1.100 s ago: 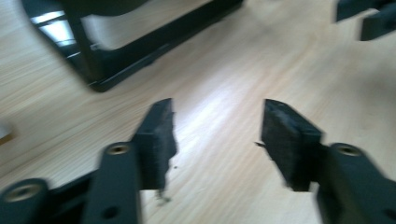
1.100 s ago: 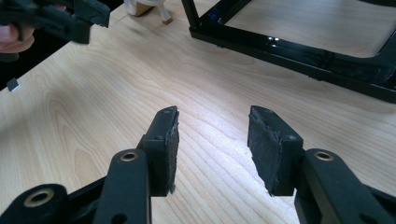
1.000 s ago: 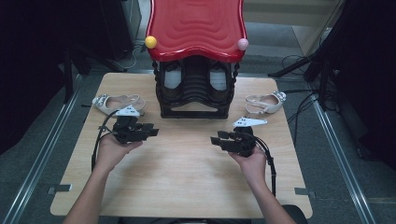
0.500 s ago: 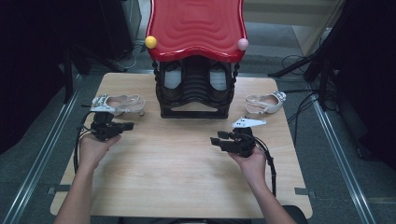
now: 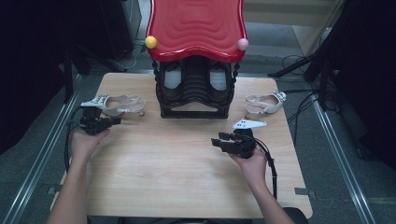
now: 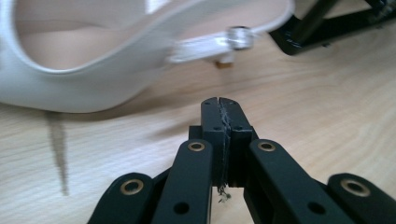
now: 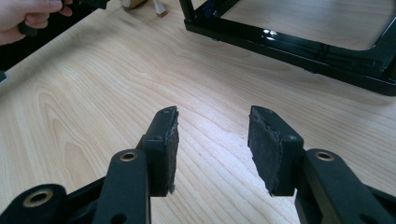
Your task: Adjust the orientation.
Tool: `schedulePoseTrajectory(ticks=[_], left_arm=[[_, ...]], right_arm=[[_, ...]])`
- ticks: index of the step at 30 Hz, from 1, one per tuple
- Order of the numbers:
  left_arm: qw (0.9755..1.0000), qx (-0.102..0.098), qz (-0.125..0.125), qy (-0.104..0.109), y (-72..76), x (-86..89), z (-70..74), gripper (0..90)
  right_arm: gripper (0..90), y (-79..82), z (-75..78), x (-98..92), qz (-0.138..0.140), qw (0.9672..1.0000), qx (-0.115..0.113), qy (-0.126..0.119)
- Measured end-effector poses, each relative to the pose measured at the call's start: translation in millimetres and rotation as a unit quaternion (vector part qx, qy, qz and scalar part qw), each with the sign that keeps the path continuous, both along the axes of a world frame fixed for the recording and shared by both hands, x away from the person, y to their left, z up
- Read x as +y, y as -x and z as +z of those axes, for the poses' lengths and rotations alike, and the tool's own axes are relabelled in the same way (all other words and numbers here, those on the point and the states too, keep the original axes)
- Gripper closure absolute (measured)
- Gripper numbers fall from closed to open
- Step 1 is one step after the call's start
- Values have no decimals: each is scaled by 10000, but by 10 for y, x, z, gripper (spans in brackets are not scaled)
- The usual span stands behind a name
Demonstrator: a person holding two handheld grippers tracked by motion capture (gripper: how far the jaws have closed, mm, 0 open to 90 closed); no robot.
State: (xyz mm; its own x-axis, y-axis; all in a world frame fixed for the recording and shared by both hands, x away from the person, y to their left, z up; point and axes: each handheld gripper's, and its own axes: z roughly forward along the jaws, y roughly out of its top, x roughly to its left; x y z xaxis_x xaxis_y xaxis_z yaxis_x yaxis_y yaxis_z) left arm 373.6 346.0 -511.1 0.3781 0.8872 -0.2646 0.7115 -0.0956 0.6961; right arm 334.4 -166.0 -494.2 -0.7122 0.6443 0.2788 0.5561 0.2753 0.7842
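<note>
While the left gripper (image 6: 219, 105) fingers press together emptily, a white shoe (image 6: 93, 56) lies just beyond.

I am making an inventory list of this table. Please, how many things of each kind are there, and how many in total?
White shoes on the table: 2 (left shoe, right shoe)
Black rack with red top: 1
Balls on the rack: 2 (yellow ball, pink ball)
Hand-held grippers: 2 (left gripper, right gripper)
Total: 7
</note>
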Motion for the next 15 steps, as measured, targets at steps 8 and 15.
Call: schedulePoseTrajectory(ticks=[8,15], left_arm=[[9995,162,229,140,-174,182,-129,899],[9987,312,312,246,-301,245,-220,899]], right_arm=[[541,29,-46,-31,-52,10000,76,-8],[541,30,-62,-72,-104,9999,83,17]])
